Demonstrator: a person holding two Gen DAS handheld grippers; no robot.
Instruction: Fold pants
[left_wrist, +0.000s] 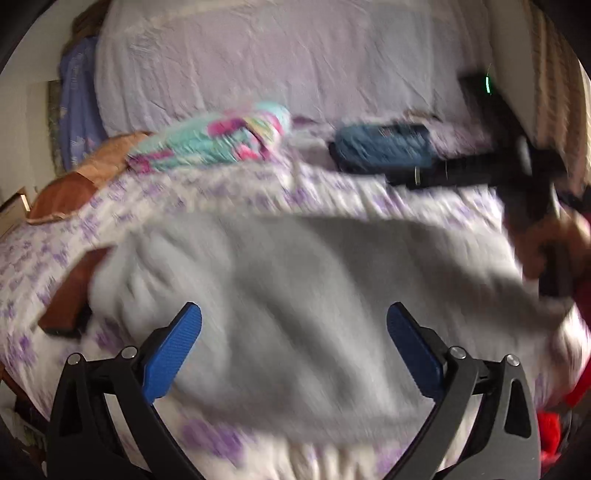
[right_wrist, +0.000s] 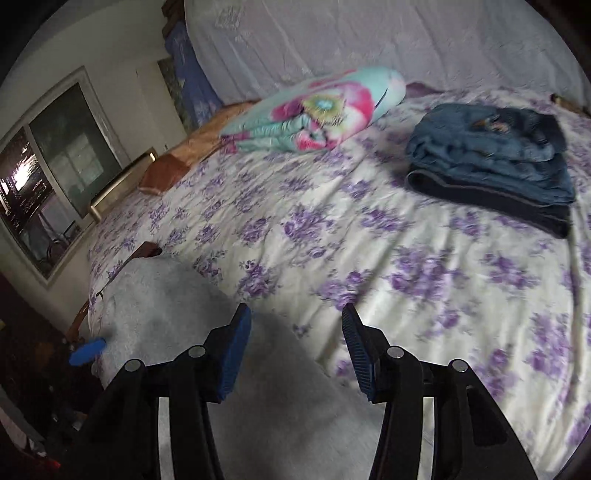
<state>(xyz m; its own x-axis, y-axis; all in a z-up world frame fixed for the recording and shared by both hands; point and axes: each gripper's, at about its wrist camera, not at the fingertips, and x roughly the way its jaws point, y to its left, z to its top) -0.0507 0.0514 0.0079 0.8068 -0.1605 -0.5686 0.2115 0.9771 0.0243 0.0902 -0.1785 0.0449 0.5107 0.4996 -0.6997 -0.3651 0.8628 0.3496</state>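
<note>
Light grey pants (left_wrist: 295, 295) lie spread on the purple-flowered bed sheet (left_wrist: 258, 192). My left gripper (left_wrist: 295, 328) hovers over them, its blue pads wide apart and open, with nothing pinched. At the right edge of the left wrist view a hand holds my right gripper's dark body (left_wrist: 535, 192), blurred. In the right wrist view my right gripper (right_wrist: 295, 332) stands open at the right edge of the grey pants (right_wrist: 166, 314), half over the bare sheet (right_wrist: 406, 277), gripping nothing. One blue pad of the left gripper (right_wrist: 86, 350) shows at the pants' far left.
A folded stack of blue denim (right_wrist: 491, 158) sits at the back right of the bed, and a rolled turquoise-and-pink blanket (right_wrist: 306, 114) at the back. A brown flat object (left_wrist: 70, 295) pokes out from under the pants' left end. A window (right_wrist: 48, 184) lies beyond the bed's left edge.
</note>
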